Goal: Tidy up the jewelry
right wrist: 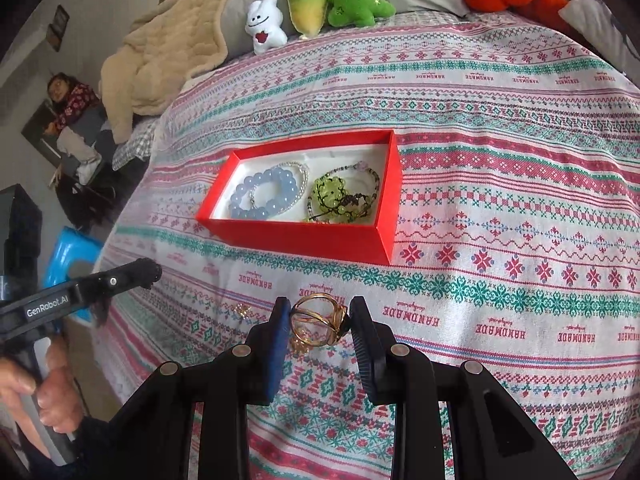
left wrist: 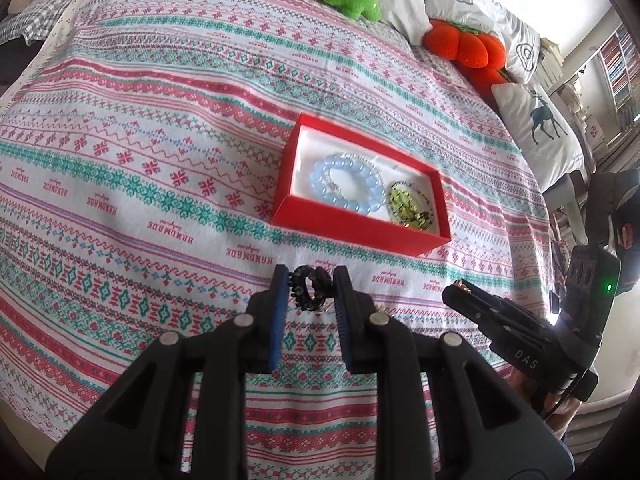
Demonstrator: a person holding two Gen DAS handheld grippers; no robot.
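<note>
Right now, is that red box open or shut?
Open: the red box has no lid on, and bead bracelets lie visible inside.

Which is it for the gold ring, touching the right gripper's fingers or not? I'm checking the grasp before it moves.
Touching. The right wrist view shows the gold ring pinched between the right gripper pads, no gap either side.

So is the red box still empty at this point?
No, the red box already holds a blue bead bracelet and a green bead bracelet on its white lining.
</note>
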